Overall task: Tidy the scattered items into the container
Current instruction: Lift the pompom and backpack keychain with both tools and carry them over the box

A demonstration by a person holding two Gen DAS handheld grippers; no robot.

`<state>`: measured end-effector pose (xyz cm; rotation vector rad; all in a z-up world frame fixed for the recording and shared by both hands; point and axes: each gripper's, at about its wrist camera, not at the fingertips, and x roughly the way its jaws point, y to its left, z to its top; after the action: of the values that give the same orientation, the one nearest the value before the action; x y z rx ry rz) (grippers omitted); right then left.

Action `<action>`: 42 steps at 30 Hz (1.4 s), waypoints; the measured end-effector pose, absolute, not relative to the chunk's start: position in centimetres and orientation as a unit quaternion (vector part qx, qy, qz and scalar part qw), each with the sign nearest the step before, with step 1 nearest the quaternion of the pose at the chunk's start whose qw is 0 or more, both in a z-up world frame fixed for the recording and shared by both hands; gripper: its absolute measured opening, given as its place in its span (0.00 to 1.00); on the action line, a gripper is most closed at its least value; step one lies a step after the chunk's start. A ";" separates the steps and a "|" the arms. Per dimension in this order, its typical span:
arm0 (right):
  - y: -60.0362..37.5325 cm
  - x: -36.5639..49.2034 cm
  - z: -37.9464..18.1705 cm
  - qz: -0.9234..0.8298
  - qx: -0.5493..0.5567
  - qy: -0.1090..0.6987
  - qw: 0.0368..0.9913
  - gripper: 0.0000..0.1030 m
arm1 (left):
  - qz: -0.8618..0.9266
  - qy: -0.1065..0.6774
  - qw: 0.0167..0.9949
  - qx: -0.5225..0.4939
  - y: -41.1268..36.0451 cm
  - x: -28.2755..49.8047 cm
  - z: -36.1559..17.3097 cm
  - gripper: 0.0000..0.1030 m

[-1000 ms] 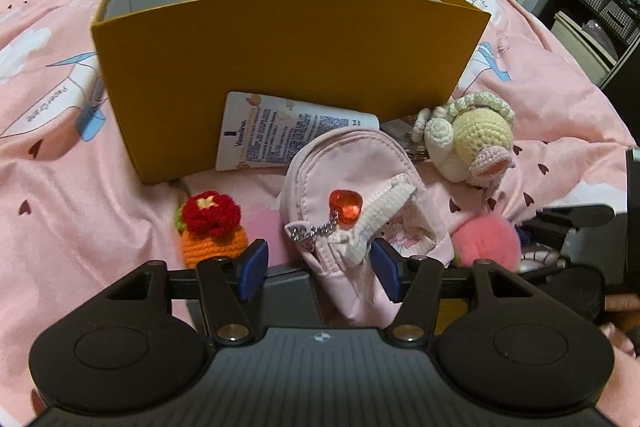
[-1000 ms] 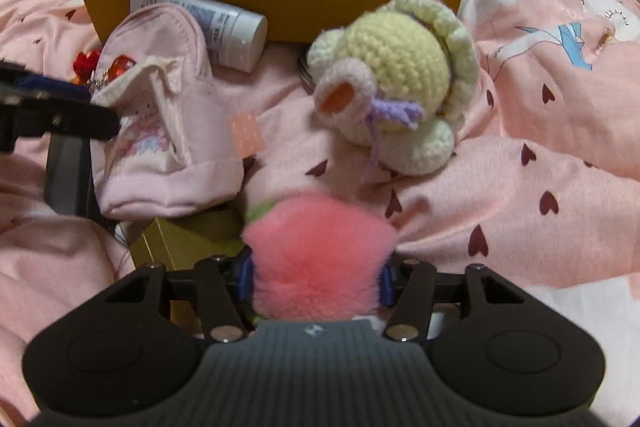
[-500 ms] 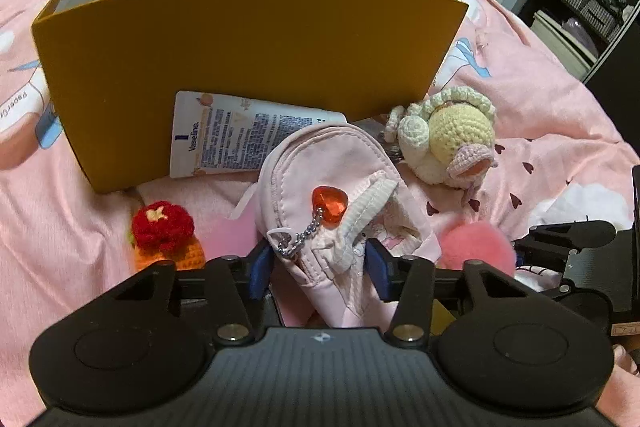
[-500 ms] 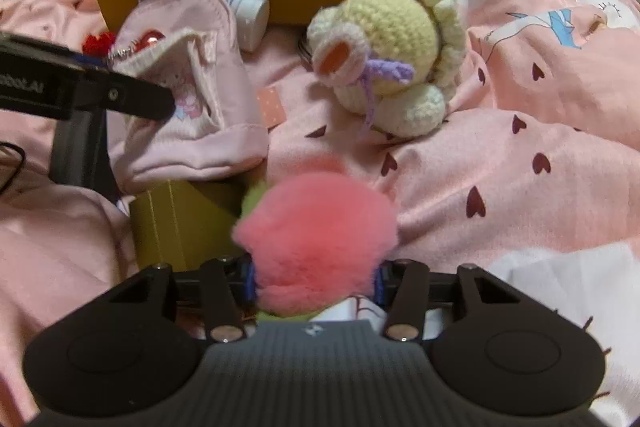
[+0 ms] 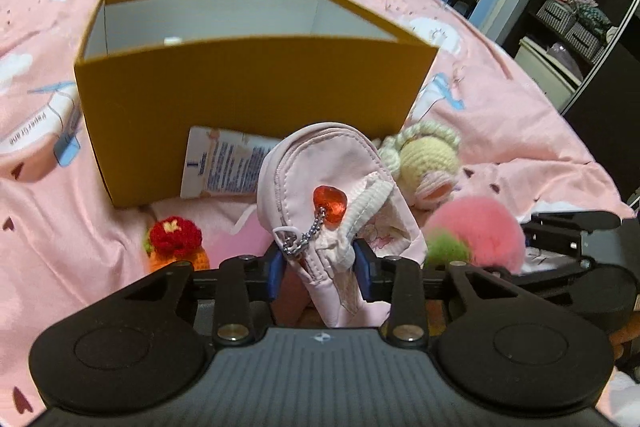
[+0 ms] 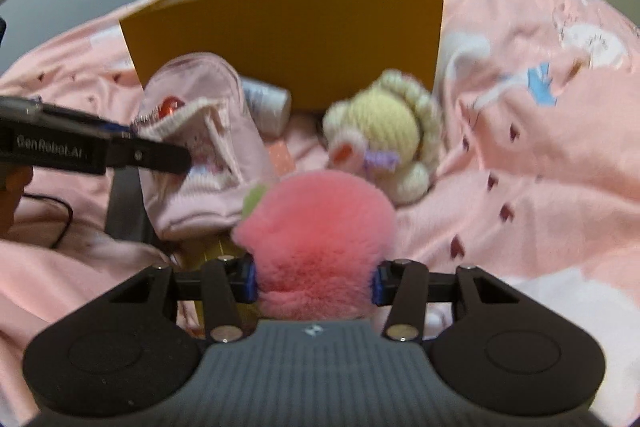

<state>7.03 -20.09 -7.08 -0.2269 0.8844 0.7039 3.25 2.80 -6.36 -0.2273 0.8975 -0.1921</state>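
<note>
Pink satin-like mini backpack pouch (image 5: 340, 183) standing tilted between the blue pads of the left gripper (image 5: 320, 267), long axis running from the jaws up toward the box, rounded top pointing at the box wall; jaws closing, pads already pressing its lower end. Ribbed white strap (image 5: 366, 201) across the front, red translucent heart charm (image 5: 330, 203) on a ball chain, faint cartoon print on the fabric (too small to read).

Fluffy pink pompom (image 6: 320, 247) with a green tuft, clamped between the blue pads of the right gripper (image 6: 316, 283), fur bulging over both pads. "GenRobot.AI" legible on the side of the left gripper in the right wrist view.

Mustard-yellow cardboard box (image 5: 248, 83), open at the top, pale grey inside, resting on a pink bedsheet (image 5: 48, 227) printed with clouds, dark hearts and "PaperCrane". White lotion tube (image 5: 224, 167) lying just against the near wall of the box, long axis along that wall, fine blue print unreadable. Crocheted cream-and-yellow doll (image 5: 428, 163) just right of the pouch, close to the box corner. Crocheted orange toy with red flower top (image 5: 174, 243) on the sheet left of the pouch, near the left gripper.
</note>
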 end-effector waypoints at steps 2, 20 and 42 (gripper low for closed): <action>-20.1 7.0 -6.1 0.335 -0.105 0.403 0.845 0.50 | -0.091 0.424 0.895 -0.108 2.8 3.0 -5.6 0.39; -17.4 9.8 3.7 0.395 -0.109 0.260 0.875 0.50 | -0.082 0.327 0.938 -0.086 5.2 3.6 4.3 0.38; -9.9 21.7 2.2 0.350 -0.100 0.302 0.881 0.50 | -0.015 0.391 0.917 -0.078 6.3 14.9 1.5 0.35</action>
<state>21.72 -9.86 2.20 -0.2075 0.6296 0.7284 14.86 6.31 1.52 -0.1615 0.8037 -0.0307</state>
